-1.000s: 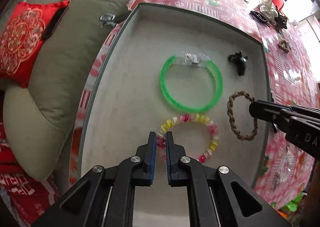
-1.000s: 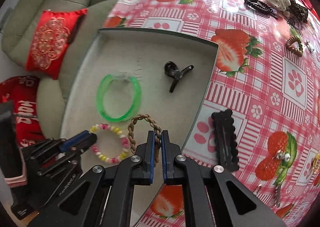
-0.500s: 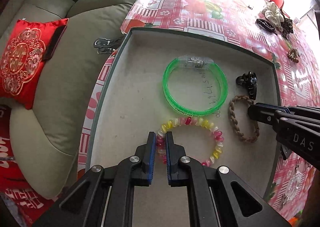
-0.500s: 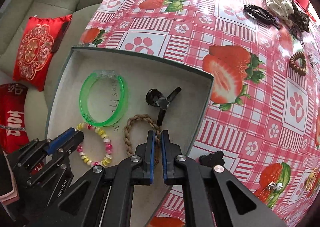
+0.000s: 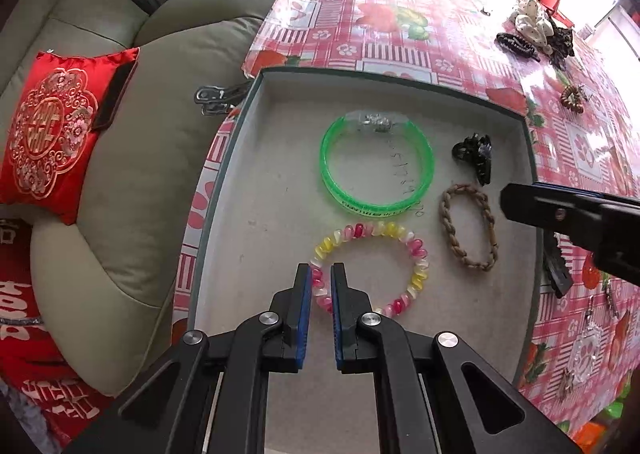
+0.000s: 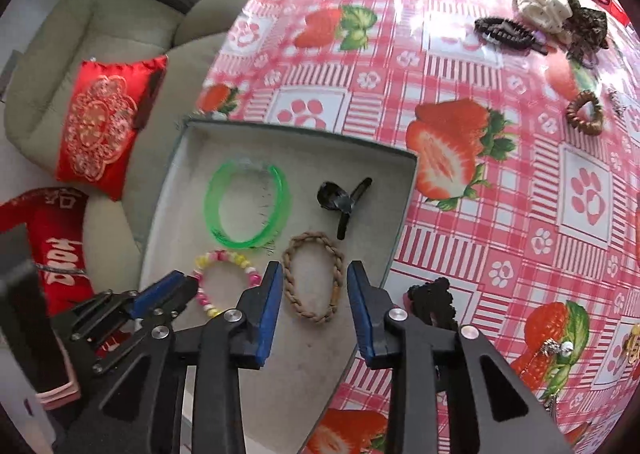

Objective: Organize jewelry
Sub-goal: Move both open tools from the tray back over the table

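A grey tray [image 5: 256, 190] [image 6: 400, 214] holds a green bangle [image 5: 376, 164] [image 6: 246, 206], a pink and yellow bead bracelet [image 5: 370, 268] [image 6: 224, 276], a braided brown bracelet [image 5: 468, 226] [image 6: 314, 280] and a black hair claw [image 5: 474, 156] [image 6: 342, 200]. My left gripper [image 5: 320, 274] has its fingers narrowly apart around the bead bracelet's near rim, which lies on the tray floor. My right gripper [image 6: 312, 280] is open above the braided bracelet, which lies flat in the tray.
The tray sits on a strawberry-print tablecloth [image 6: 500, 158] beside a beige sofa [image 5: 120, 158] with a red cushion [image 5: 56, 126]. On the cloth lie a black comb clip [image 6: 434, 298], a brown coil tie [image 6: 584, 112], a black hair tie [image 6: 506, 34], scrunchies [image 6: 548, 6] and earrings [image 6: 556, 348].
My right gripper has opened and let the braided bracelet lie in the tray. My left gripper's fingers have parted slightly. Both grippers have pulled back a little.
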Demonstrator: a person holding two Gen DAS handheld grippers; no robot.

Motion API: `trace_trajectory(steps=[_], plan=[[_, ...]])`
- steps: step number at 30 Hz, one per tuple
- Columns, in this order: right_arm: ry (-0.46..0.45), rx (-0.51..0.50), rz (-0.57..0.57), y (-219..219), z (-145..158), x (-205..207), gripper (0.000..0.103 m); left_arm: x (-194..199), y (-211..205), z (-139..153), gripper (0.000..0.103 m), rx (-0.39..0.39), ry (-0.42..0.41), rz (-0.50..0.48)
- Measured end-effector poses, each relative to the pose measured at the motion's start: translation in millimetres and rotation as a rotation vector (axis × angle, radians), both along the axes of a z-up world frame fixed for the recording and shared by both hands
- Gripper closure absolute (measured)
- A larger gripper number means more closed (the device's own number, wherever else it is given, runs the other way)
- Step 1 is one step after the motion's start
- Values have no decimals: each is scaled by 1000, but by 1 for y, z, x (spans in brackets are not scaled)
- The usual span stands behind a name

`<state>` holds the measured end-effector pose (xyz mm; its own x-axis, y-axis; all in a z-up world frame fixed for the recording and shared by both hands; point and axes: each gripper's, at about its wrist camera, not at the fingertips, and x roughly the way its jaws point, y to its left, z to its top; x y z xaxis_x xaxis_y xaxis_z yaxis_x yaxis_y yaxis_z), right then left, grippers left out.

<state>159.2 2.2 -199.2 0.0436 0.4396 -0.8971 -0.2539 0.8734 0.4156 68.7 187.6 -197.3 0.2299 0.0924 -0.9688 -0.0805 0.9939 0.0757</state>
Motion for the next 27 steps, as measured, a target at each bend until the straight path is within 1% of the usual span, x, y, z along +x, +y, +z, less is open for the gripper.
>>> trace_trajectory(steps=[2,4,8,9,10,11,12,13,14,18,19,20,24,26,27], plan=[[-17,20,-17,-9,9,-3,59,0,-2,7,88,0,-9,3],[-25,31,-42,-17,15,-5,49,1,-4,12,88,4,-20,-5],[-33,47,-111,-45,23,-14,48,2,-15,26,87,-8,-46,-40],[-33,43,-129,-54,25,-16,48,3,-18,29,82,-14,-50,-50],[-32,40,-150,-63,26,-18,47,5,-23,32,69,-21,-52,-61],[-31,35,-171,-72,27,-20,47,6,-27,35,21,-27,-54,-69],[-30,31,-188,-80,27,-22,43,7,-30,37,0,-24,-60,-71],[-28,25,-212,-91,27,-24,38,7,-36,43,0,-13,-91,-77],[-24,20,-242,-104,27,-27,36,9,-42,46,0,-14,-99,-95],[-18,3,-325,-143,28,-35,33,16,-71,50,0,-26,-89,-157],[-16,-1,-345,-153,28,-38,28,18,-80,50,0,-14,-88,-170],[-17,-6,-364,-163,28,-40,24,19,-87,51,0,-5,-87,-181],[-20,-19,-430,-198,28,-50,23,24,-118,53,0,-9,-98,-227],[-21,-30,-460,-215,27,-55,22,27,-133,51,0,-5,-90,-256],[-20,-33,-477,-224,26,-58,15,29,-141,49,0,-4,-82,-272]])
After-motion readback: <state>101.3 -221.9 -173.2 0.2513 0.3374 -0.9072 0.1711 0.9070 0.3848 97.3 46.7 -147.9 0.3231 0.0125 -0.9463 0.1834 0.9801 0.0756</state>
